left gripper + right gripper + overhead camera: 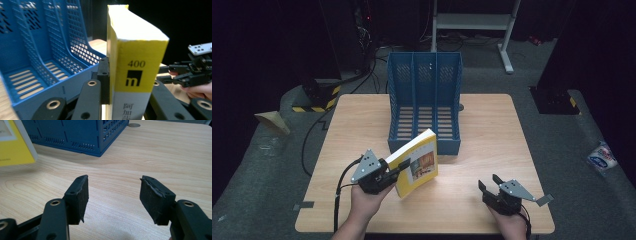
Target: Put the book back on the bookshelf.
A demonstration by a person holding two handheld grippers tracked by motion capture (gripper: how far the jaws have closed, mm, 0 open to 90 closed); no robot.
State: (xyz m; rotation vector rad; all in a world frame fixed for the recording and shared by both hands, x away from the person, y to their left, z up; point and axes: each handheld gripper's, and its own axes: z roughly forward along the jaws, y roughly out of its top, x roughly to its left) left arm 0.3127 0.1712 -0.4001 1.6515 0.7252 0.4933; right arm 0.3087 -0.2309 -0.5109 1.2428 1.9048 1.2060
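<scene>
Just before the blue file rack [424,105], the left gripper [398,167] clamps the thick, stiff yellow book [418,162] near its spine, probably heavy, while the right gripper [492,185] waits wide open, empty.

Your counter [492,130] is pale wood-grain laminate with a smooth, faintly sheened finish. The blue file rack [424,100] is perforated moulded plastic. The book [136,62] has a glossy yellow paper cover. Your right tool [113,195] carries matt black pads [155,195], rough and frayed at the edges.
</scene>
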